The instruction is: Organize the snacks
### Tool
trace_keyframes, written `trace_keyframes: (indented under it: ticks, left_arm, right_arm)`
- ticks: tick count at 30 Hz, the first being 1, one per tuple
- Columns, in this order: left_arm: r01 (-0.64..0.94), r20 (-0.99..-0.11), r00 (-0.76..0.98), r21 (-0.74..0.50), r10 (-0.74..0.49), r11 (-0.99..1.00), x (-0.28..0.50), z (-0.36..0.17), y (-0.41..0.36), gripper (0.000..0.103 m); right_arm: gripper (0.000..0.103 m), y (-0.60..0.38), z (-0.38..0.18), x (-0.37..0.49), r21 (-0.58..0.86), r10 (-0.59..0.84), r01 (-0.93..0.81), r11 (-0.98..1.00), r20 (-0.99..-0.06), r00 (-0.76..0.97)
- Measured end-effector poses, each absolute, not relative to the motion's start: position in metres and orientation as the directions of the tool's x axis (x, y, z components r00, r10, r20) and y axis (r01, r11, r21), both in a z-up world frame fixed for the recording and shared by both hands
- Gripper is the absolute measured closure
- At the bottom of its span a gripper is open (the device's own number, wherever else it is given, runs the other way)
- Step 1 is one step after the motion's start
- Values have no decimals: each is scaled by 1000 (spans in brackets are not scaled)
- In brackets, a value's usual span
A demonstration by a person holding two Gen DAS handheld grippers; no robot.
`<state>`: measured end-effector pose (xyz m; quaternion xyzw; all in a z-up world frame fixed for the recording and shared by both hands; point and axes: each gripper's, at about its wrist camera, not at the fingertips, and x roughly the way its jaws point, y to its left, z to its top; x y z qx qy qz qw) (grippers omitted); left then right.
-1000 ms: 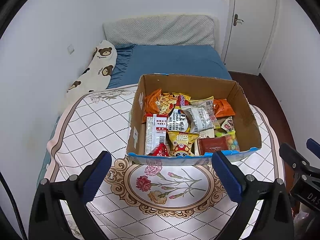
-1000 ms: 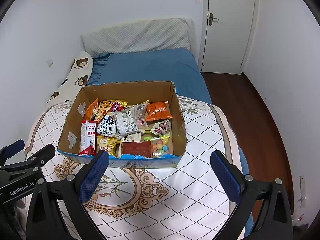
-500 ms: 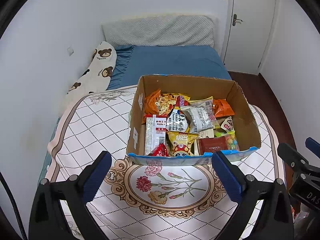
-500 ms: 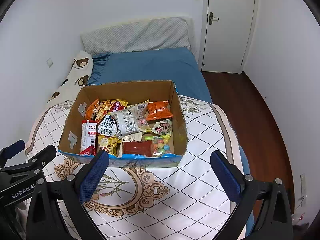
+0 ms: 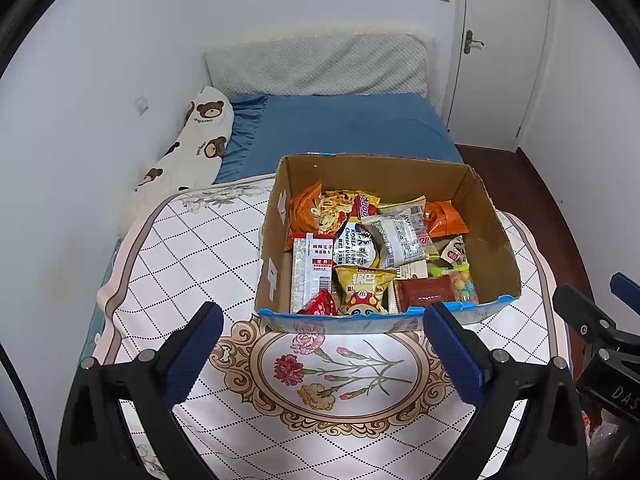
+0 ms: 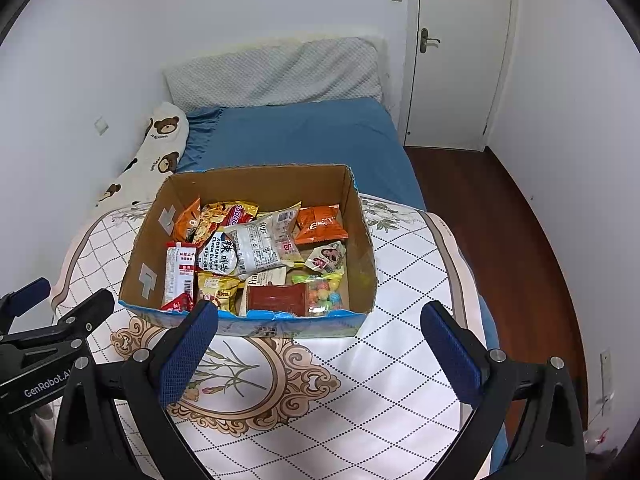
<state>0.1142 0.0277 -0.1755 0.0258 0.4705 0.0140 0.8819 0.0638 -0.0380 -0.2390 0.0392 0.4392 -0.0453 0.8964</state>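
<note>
Left wrist view: one cardboard box (image 5: 496,240) sits on the tabletop (image 5: 192,256), toward its far side, open at the top and packed with snacks. About a dozen packets can be counted, though some overlap and the exact number cannot be told. Along the near wall lie one small red packet (image 5: 320,305), one yellow bag (image 5: 363,290), one brown-red packet (image 5: 424,291) and one bag of coloured candies (image 5: 462,288). One tall white-and-red packet (image 5: 312,268) stands along the left wall. Two orange bags show, one at the far left corner (image 5: 303,210) and one at the far right (image 5: 442,220). One clear white packet (image 5: 398,238) lies across the middle.

Two tongs are in view. The left tongs (image 5: 320,354) hang spread wide over the flower medallion (image 5: 332,368), just short of the box, gripping nothing. The right tongs (image 6: 318,354) are likewise spread wide and empty, their left pad overlapping the box's near wall in the right wrist view.

Beyond the tabletop lie one blue bed (image 6: 304,136), one bear-print pillow (image 6: 156,148) and one white door (image 6: 460,52).
</note>
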Motion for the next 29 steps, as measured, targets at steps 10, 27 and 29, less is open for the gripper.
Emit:
trace_keyframes:
  ticks: [10, 27, 29]
  left_arm:
    - [0, -829, 557, 59, 49, 998, 113, -174, 27, 1]
    - [10, -835, 549, 54, 40, 998, 111, -176, 32, 0]
    - [13, -835, 548, 52, 37, 999, 111, -178, 32, 1]
  right_arm:
    - [0, -37, -237, 64, 31, -44, 112, 993, -794, 607]
    - [0, -37, -239, 66, 35, -40, 111, 993, -797, 602]
    - [0, -38, -240, 67, 38, -37, 112, 993, -799, 600]
